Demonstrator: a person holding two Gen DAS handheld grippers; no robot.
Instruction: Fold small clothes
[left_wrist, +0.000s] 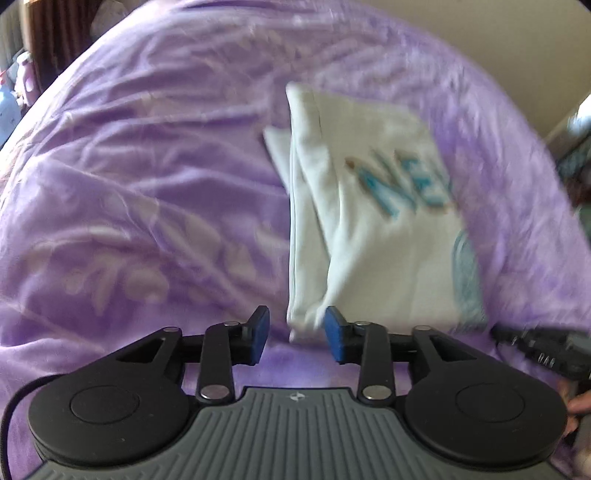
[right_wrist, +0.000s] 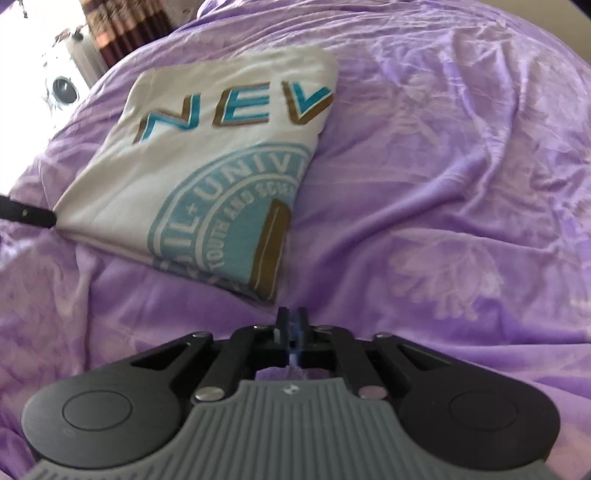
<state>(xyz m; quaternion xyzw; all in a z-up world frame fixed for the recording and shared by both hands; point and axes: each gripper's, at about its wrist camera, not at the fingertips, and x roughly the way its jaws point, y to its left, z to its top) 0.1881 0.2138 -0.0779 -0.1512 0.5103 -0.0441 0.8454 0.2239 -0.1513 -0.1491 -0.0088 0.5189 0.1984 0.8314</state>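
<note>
A white T-shirt (right_wrist: 192, 166), folded into a rectangle, lies on the purple bedspread (right_wrist: 443, 184); it bears teal-and-brown letters "NEV" and a teal round seal. In the left wrist view the shirt (left_wrist: 369, 221) is blurred, and its near corner lies between the blue pads (left_wrist: 334, 332) of my left gripper (left_wrist: 297, 334), which is open and not pressing on the cloth. My right gripper (right_wrist: 293, 319) is shut with nothing in it, just short of the shirt's other near corner. A finger of the left gripper (right_wrist: 29, 214) shows at that view's left edge, at the shirt's corner.
The rumpled purple bedspread (left_wrist: 147, 184) fills both views. Brown curtains (right_wrist: 125, 29) and a bright window stand beyond the bed's far left. My right gripper's body (left_wrist: 535, 343) and a hand (left_wrist: 580, 406) show at the left wrist view's right edge.
</note>
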